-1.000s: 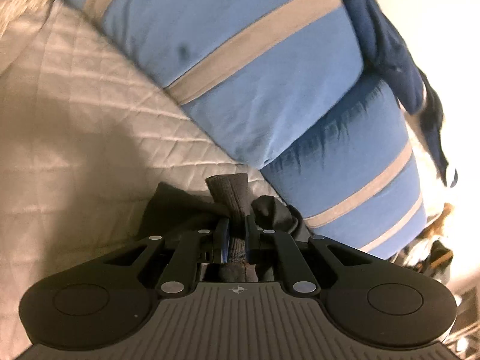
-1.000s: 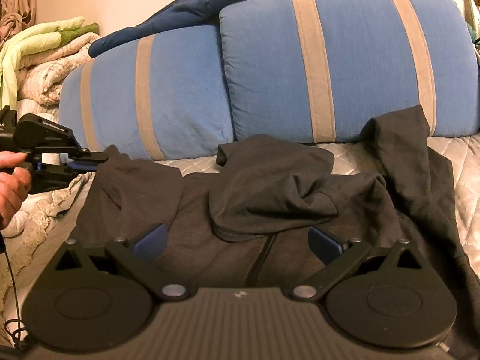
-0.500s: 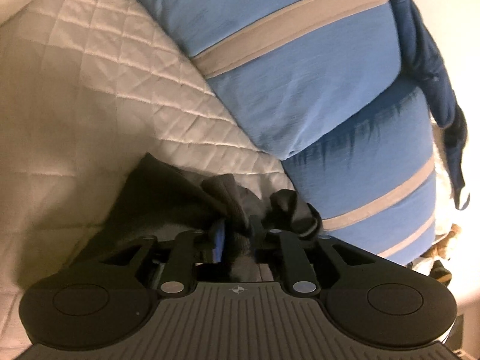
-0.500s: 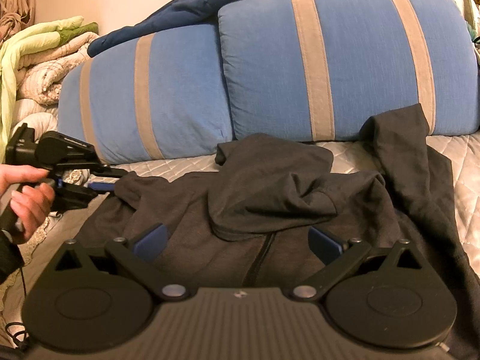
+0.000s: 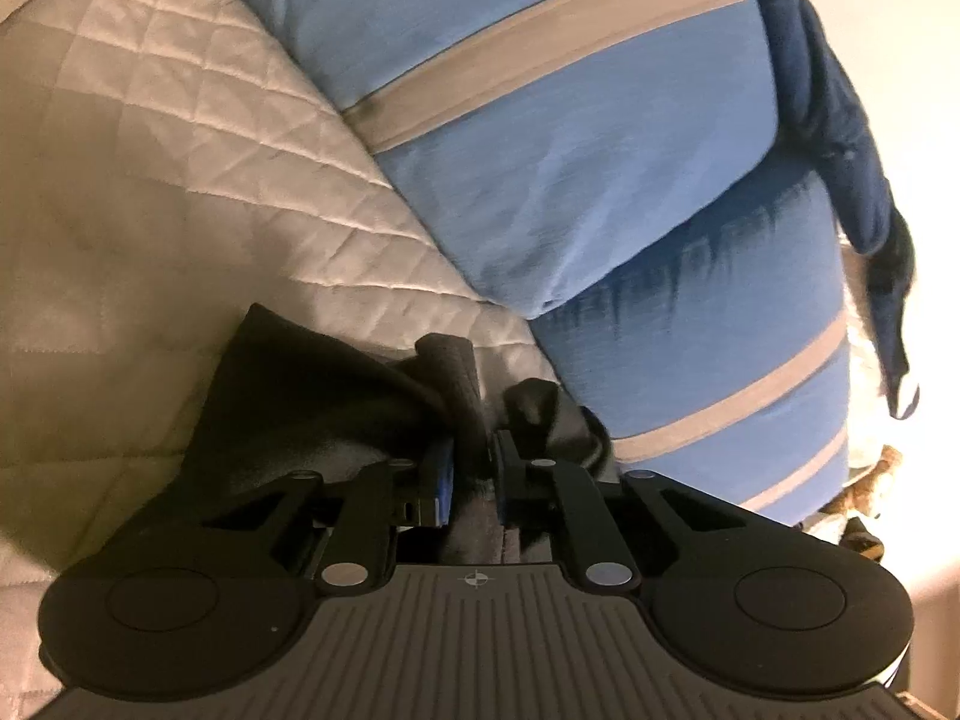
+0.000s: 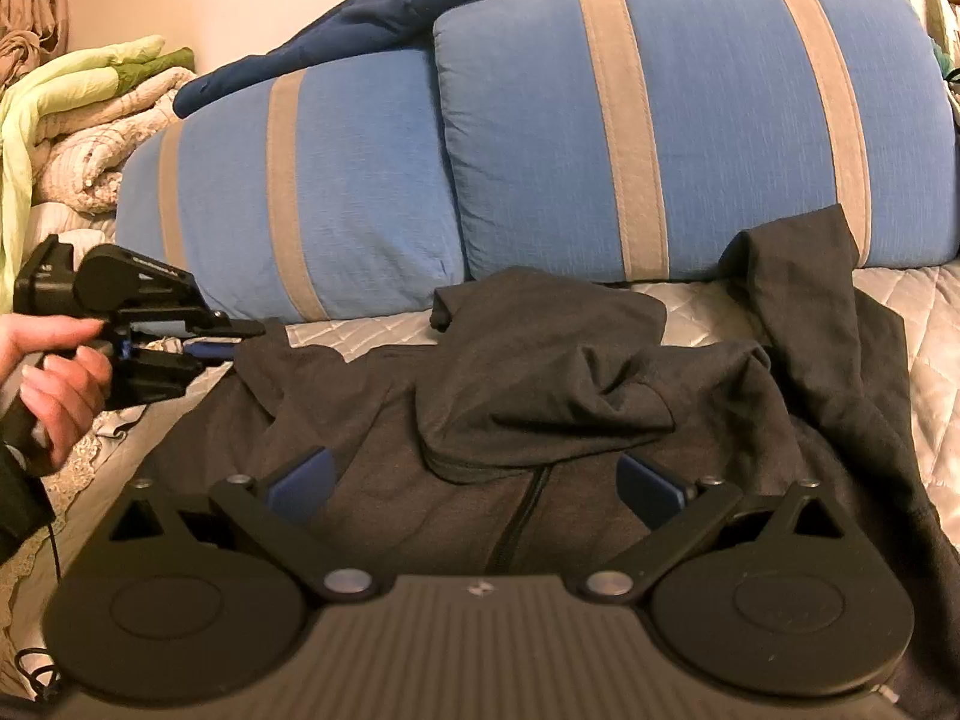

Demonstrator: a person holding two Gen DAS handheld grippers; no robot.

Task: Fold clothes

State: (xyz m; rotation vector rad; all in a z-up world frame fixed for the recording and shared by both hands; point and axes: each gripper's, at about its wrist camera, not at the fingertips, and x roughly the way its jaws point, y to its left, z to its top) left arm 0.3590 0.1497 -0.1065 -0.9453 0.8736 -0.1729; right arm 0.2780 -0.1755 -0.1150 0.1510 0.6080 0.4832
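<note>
A dark grey zip hoodie lies spread on the quilted bedspread, its hood flopped over the chest. One sleeve leans up against the right pillow. My left gripper is shut on a bunched fold of the hoodie at its left edge. In the right wrist view the left gripper sits at the left, held by a person's hand. My right gripper hovers open over the zip front, with nothing between its fingers.
Two blue pillows with beige stripes stand behind the hoodie. A navy garment lies on top of them. Folded blankets are piled at the far left. Bare quilt lies ahead of the left gripper.
The left gripper has carried the hoodie's left edge rightward, in toward the garment, and the fabric there has bunched. The right gripper has stayed still and open.
</note>
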